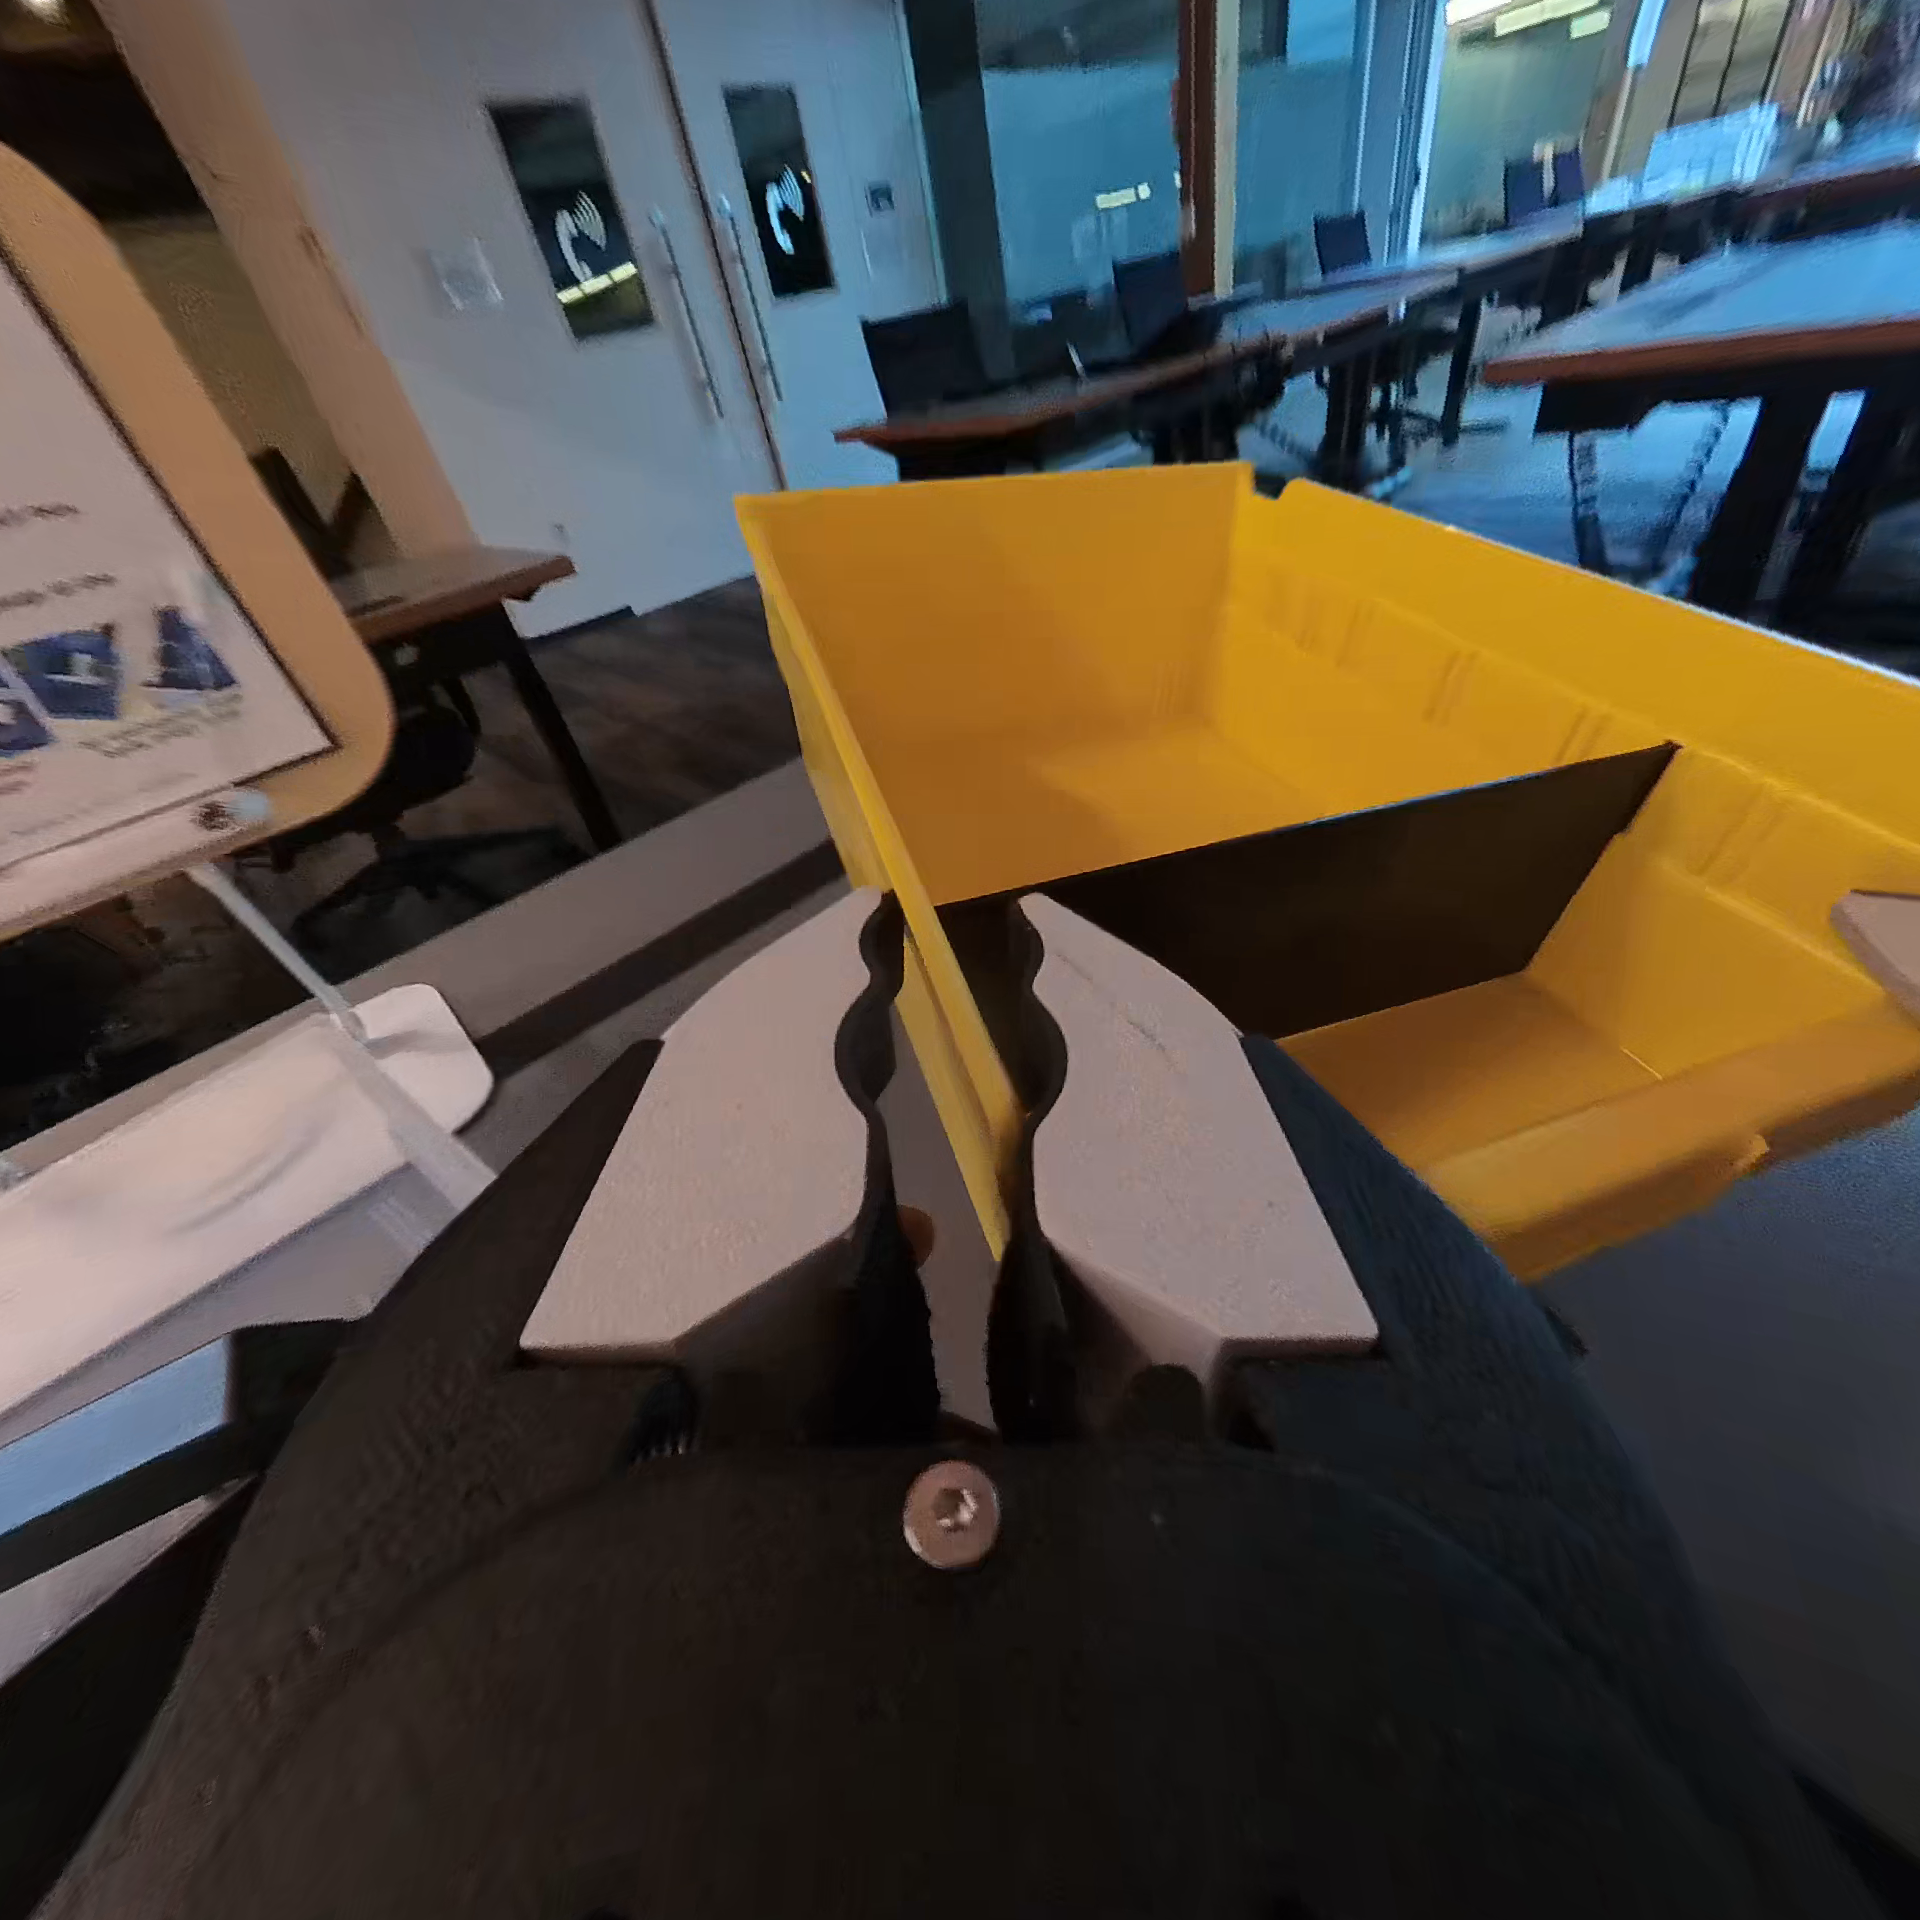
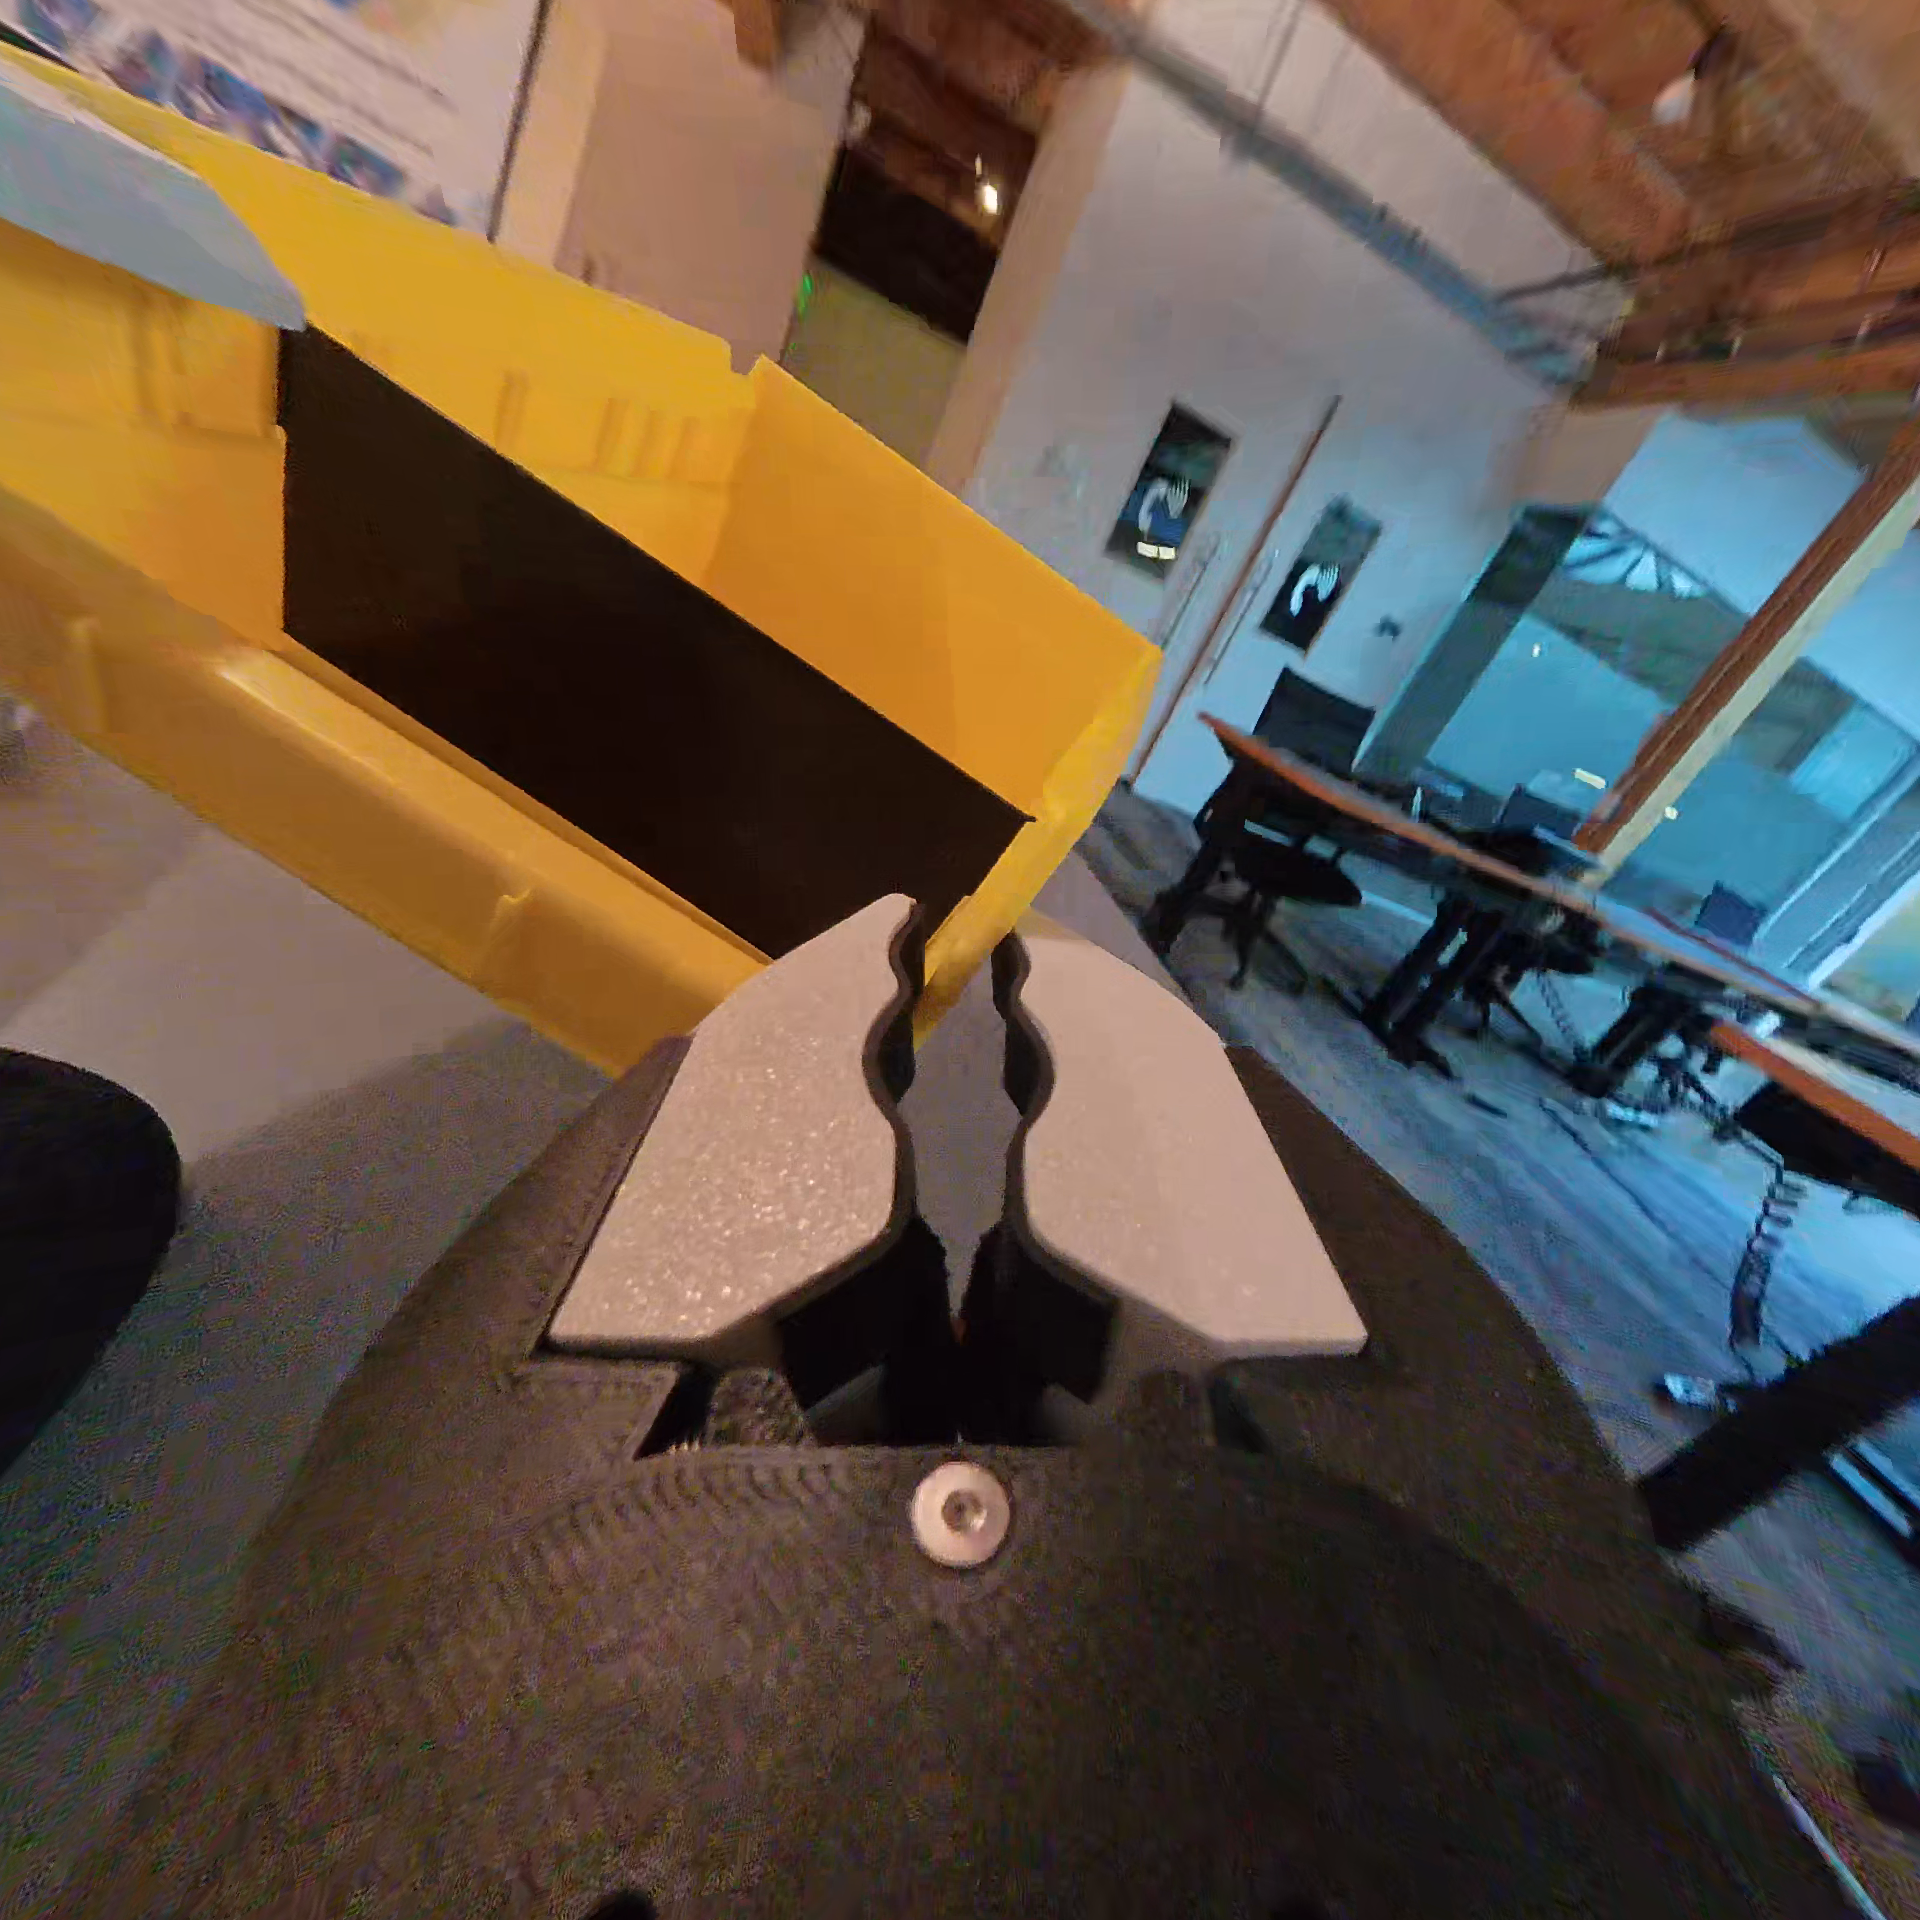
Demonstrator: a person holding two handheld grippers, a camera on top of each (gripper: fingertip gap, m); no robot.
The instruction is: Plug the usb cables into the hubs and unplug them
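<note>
A yellow plastic bin (image 1: pixel 1039 644) with a black divider (image 1: pixel 1351 894) across it is held between both grippers, and both of its compartments look empty. My left gripper (image 1: pixel 951 920) is shut on the bin's left side wall, which runs between the fingers. My right gripper (image 2: pixel 956 940) is shut on the wall at the other end of the bin (image 2: pixel 520 343), which is tilted in that view, with its divider (image 2: pixel 623 675) facing the camera. The right gripper's fingertip (image 1: pixel 1881 945) shows at the edge of the left wrist view. No USB cable or hub is in view.
A sign board (image 1: pixel 156 582) on a white base (image 1: pixel 416 1049) stands to the left on the grey table (image 1: pixel 644 925). A black rounded object (image 2: pixel 62 1205) lies at the left in the right wrist view. Long desks (image 1: pixel 1714 343) and chairs fill the room behind.
</note>
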